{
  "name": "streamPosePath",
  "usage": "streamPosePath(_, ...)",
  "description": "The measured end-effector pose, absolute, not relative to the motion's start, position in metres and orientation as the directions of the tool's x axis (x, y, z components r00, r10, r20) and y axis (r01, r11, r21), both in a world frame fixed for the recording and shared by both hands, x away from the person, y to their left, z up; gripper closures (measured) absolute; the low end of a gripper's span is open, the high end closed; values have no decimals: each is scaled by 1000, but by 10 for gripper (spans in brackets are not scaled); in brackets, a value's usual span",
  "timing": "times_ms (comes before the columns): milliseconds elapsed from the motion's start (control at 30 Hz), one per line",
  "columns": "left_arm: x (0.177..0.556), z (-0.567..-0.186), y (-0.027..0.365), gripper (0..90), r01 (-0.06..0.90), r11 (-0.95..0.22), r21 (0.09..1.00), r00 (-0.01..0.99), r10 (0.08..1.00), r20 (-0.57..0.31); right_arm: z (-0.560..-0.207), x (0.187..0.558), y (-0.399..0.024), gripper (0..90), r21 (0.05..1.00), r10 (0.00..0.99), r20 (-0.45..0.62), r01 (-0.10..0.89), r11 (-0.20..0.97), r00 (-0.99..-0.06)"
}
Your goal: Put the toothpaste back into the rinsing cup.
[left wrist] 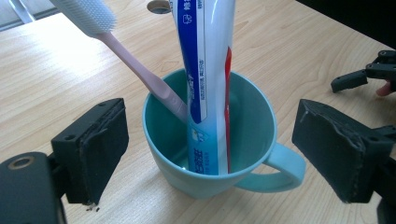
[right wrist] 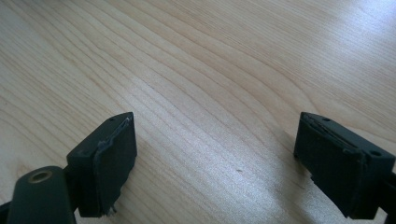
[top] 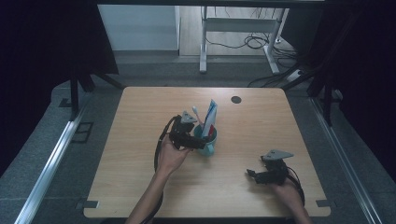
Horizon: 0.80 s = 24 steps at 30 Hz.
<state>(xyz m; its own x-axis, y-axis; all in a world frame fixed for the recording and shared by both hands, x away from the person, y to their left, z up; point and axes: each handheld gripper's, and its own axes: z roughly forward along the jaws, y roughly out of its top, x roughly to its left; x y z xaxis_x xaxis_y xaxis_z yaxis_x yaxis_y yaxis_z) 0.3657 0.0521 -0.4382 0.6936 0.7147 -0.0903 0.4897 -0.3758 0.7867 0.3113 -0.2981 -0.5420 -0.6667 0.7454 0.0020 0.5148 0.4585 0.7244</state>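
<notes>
At the middle of the counter [top: 140, 186], the teal mug [left wrist: 210, 154] stands between the wide-open pads of the left claw [left wrist: 210, 149]; draw back straight, without touching the handle. The right claw [right wrist: 215, 163] waits open.

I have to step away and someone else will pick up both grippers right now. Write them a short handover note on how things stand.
Left gripper: open, fingers either side of the teal mug, not touching it.
Right gripper: open, nothing between its fingers, low over bare table near the front right.
Things: the mug stands upright mid-table, with the pink toothbrush and the toothpaste tube standing in it.
Done: both items sit in the mug.
Left: probably just backing the left gripper away; check whether the mug needs moving.
</notes>
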Motion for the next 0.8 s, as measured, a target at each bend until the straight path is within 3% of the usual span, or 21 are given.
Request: streamPosePath(800, 349, -435, 72, 16, 449, -389, 805, 692, 721, -38, -542, 311, -298, 132, 723, 744, 2, 515, 460, -668)
